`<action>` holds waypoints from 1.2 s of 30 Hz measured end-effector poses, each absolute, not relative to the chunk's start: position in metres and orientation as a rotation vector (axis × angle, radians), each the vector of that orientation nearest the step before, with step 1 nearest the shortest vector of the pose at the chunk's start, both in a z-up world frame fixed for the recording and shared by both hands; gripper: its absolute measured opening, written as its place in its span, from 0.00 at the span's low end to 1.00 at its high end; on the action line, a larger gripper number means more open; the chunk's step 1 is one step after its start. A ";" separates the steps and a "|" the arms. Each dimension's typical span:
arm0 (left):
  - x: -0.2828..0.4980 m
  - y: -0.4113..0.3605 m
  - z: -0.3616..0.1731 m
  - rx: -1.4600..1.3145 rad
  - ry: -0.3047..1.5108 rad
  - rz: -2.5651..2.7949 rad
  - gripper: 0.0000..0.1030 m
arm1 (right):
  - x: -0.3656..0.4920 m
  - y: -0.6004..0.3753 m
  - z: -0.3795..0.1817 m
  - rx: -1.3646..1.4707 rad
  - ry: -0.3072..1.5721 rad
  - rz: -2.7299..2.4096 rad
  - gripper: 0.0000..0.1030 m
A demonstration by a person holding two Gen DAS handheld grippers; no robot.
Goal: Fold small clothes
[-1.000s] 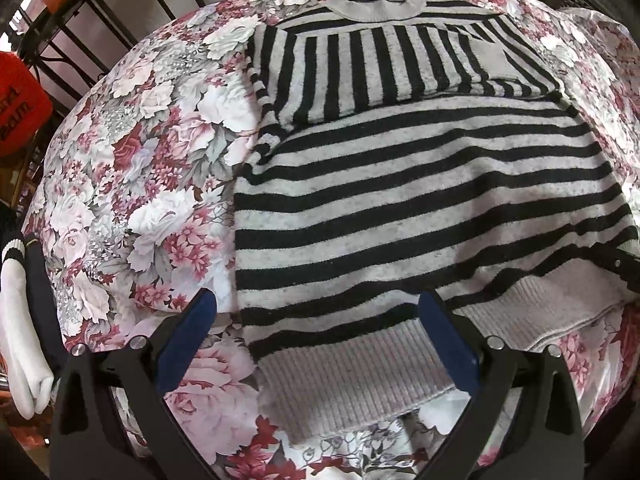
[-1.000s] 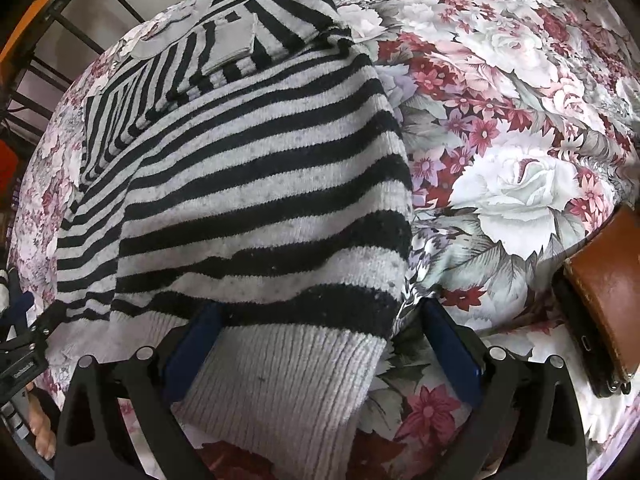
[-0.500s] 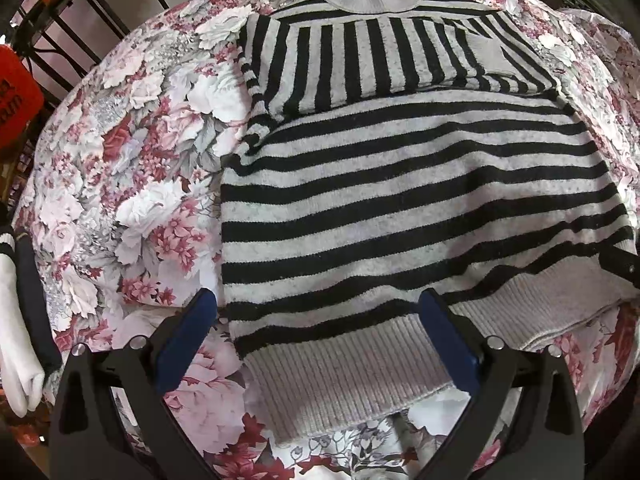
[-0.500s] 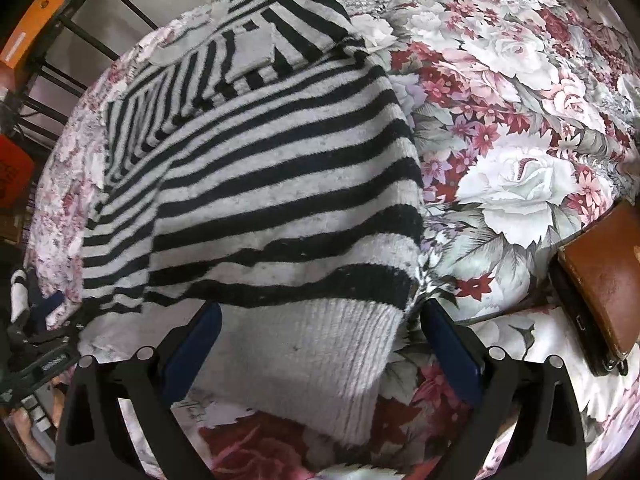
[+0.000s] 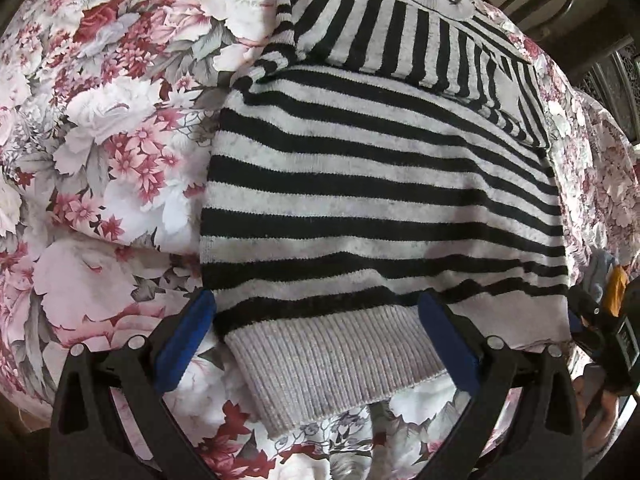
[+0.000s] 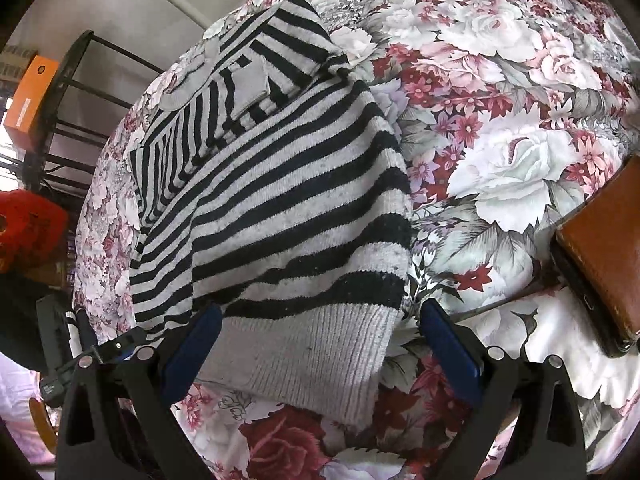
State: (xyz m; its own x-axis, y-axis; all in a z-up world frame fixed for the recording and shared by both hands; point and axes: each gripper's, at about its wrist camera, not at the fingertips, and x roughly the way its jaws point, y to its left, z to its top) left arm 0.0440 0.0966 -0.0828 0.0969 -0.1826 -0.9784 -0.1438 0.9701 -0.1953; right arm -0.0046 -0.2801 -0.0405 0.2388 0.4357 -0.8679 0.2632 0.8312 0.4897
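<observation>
A black and grey striped sweater (image 5: 380,184) lies partly folded on the floral cloth, its grey ribbed hem (image 5: 340,356) nearest to me. My left gripper (image 5: 316,340) is open, its blue pads straddling the hem's left part. In the right wrist view the same sweater (image 6: 280,208) runs up and left, with its collar and a folded sleeve cuff at the far end. My right gripper (image 6: 320,348) is open as well, its pads on either side of the hem's right corner (image 6: 320,348). Nothing is pinched in either one.
A floral cloth (image 5: 100,160) covers the whole surface (image 6: 500,120). A brown leather case with a dark phone (image 6: 600,248) lies at the right. A black metal rack with an orange box (image 6: 32,96) stands behind the surface. The other gripper shows at the right edge (image 5: 608,320).
Both grippers have moved in closer over the hem, still open. The left view has swung so the sweater now fills more of it; the sweater itself lies as before.
</observation>
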 end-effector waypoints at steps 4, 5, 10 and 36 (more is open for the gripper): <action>0.046 0.106 -0.085 -0.363 1.479 -0.061 0.95 | -0.004 -0.281 -0.040 0.630 1.344 0.128 0.88; 0.046 0.110 -0.086 -0.404 1.475 -0.073 0.95 | -0.005 -0.283 -0.041 0.631 1.345 0.125 0.80; 0.040 0.125 -0.078 -0.542 1.458 -0.166 0.73 | -0.007 -0.283 -0.044 0.648 1.358 0.133 0.56; 0.027 0.129 -0.086 -0.431 1.532 -0.087 0.85 | -0.012 -0.277 -0.046 0.640 1.391 0.170 0.50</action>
State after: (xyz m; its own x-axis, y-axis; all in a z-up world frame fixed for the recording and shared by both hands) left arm 0.0274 0.1293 -0.0856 0.0514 -0.3210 -0.9457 -0.2114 0.9220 -0.3245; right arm -0.0124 -0.2766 -0.0460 0.1979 0.4740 -0.8580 0.2539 0.8206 0.5119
